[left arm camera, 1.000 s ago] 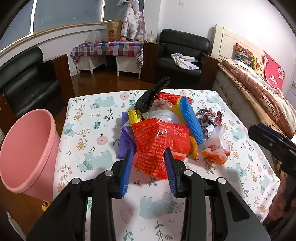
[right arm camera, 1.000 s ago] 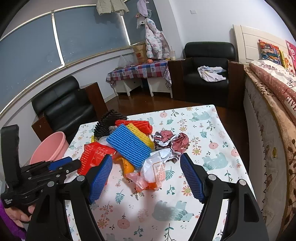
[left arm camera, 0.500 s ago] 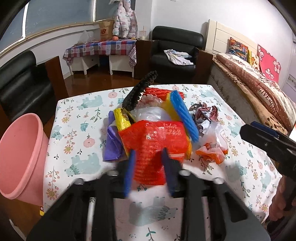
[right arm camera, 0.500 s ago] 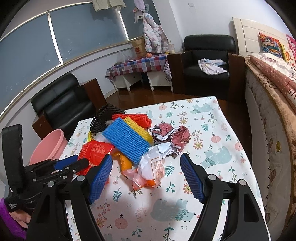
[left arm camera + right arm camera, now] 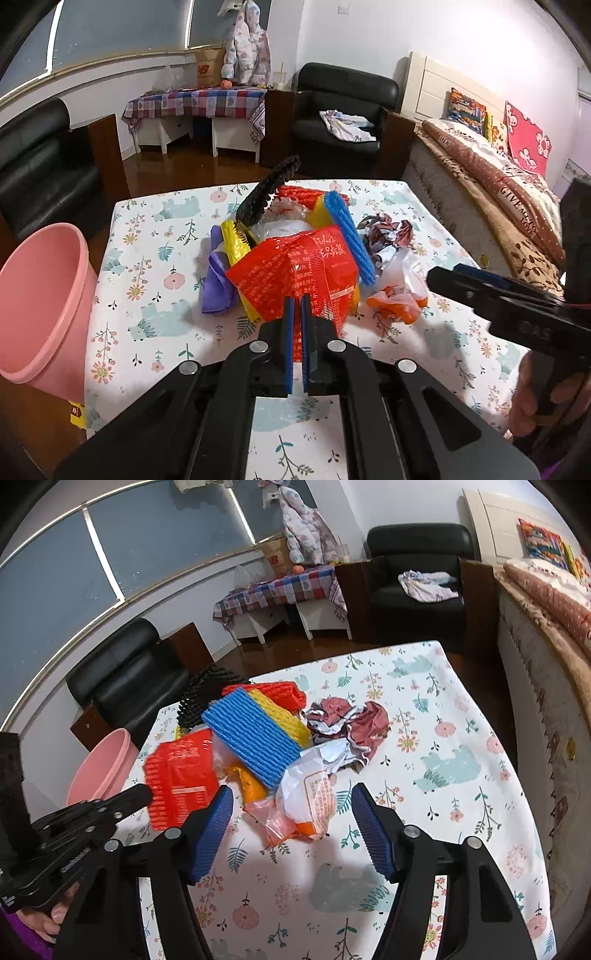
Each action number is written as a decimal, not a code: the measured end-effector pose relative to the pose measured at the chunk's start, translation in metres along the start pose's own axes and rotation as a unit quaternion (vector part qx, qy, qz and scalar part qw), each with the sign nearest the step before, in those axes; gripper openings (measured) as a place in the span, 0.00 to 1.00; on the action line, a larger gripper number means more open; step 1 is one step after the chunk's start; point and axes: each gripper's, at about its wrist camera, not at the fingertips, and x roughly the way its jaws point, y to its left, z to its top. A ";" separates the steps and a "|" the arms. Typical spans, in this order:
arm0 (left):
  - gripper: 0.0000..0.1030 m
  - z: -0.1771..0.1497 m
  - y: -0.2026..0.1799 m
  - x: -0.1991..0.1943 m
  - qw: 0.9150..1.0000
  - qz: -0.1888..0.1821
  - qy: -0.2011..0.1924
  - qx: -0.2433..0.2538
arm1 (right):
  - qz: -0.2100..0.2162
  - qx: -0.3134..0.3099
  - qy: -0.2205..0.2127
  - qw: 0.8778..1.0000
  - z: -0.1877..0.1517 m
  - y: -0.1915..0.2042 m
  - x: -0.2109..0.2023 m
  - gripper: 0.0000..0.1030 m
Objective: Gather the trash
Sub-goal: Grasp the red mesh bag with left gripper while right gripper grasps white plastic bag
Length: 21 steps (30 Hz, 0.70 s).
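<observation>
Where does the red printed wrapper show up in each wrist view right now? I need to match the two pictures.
Left wrist view: the red printed wrapper sits centre frame, its near edge pinched in the shut left claw.
Right wrist view: it is at centre left, just past the tip of the left claw.
Shared landmark: the pink bin beside the table's left edge.

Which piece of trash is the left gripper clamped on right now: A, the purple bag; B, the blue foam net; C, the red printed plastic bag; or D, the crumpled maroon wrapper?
C: in the left wrist view the left gripper has its blue pads pinched together on the lower edge of the red printed plastic bag, while the right gripper stands open.
</observation>
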 end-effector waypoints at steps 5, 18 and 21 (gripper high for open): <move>0.03 -0.002 0.000 -0.009 1.000 -0.001 -0.005 -0.004 | 0.003 0.016 0.016 1.000 -0.001 -0.006 0.009 0.61; 0.03 -0.006 0.003 -0.021 1.000 0.003 -0.019 -0.012 | 0.004 0.022 0.053 0.998 -0.006 -0.007 0.031 0.33; 0.03 -0.007 0.004 -0.024 1.000 0.005 -0.021 -0.014 | 0.002 0.008 0.049 0.999 -0.008 -0.002 0.027 0.27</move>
